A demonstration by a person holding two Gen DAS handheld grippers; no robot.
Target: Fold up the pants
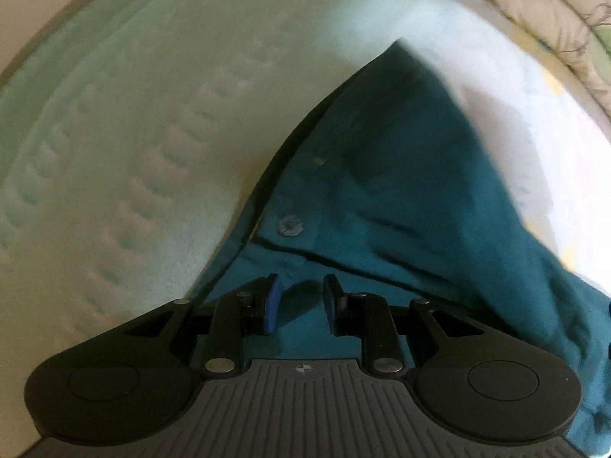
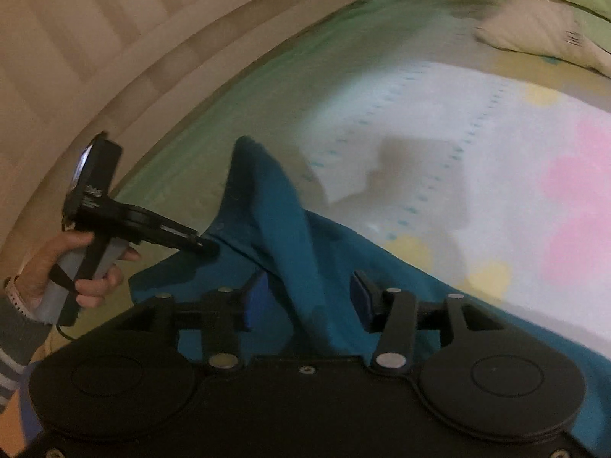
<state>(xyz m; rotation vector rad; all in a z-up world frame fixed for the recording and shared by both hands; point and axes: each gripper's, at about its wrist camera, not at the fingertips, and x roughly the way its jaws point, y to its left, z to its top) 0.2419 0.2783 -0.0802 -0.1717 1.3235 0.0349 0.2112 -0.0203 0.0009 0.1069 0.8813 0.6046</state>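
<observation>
The teal pants lie on a bed, bunched into a raised ridge, with a round button near their left edge. My left gripper hovers just over the near part of the pants, its blue pads apart with no cloth between them. In the right wrist view the pants rise in a fold between my right gripper's open jaws, which are not closed on them. The left gripper, held by a hand, shows there at the pants' left edge.
The bed sheet is pale green and white with pink and yellow spots. Pillows lie at the far right. A beige bed frame runs along the far left side.
</observation>
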